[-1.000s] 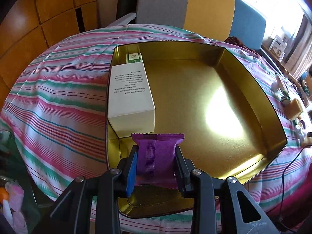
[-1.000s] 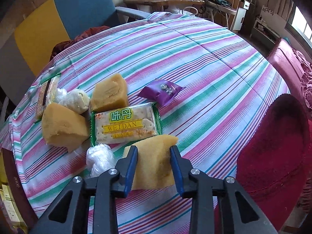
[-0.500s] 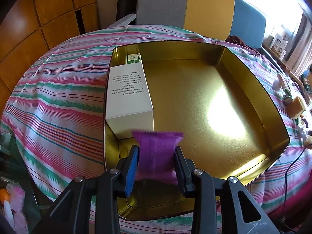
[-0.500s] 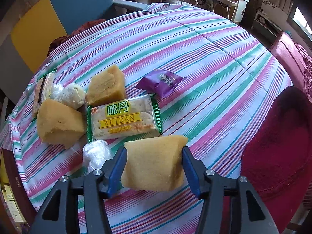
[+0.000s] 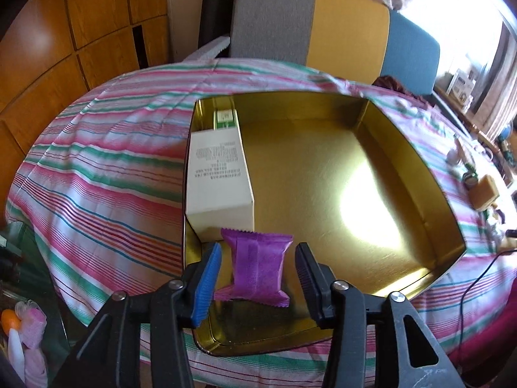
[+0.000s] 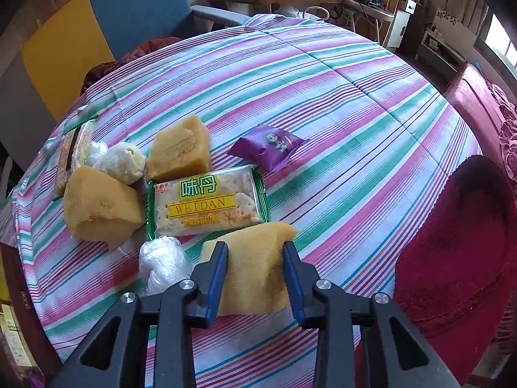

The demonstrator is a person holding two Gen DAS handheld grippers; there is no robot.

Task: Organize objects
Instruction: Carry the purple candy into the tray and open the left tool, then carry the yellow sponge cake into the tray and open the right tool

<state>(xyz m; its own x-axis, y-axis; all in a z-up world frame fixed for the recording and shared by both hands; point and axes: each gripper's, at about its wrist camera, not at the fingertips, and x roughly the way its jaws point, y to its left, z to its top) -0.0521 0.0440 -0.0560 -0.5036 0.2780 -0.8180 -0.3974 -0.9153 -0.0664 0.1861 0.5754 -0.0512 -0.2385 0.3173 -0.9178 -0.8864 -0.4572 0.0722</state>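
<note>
In the left wrist view a purple snack packet lies on the floor of the gold tin, at its near left corner. My left gripper straddles the packet. Its jaws are opening, with a gap on each side of the packet. A white box stands just beyond, against the tin's left wall. In the right wrist view my right gripper is shut on a yellow sponge block, both pads pressing its sides, low over the striped cloth.
Beyond the held sponge lie a Weidan cracker pack, two more sponge blocks, a purple packet, a clear-wrapped bundle and a cream lump. A red cushion lies to the right. A small green box sits behind the white box.
The left jaws spread apart and the purple packet dropped from them onto the tin floor. The right jaws opened wide around the sponge, then closed on it again.
</note>
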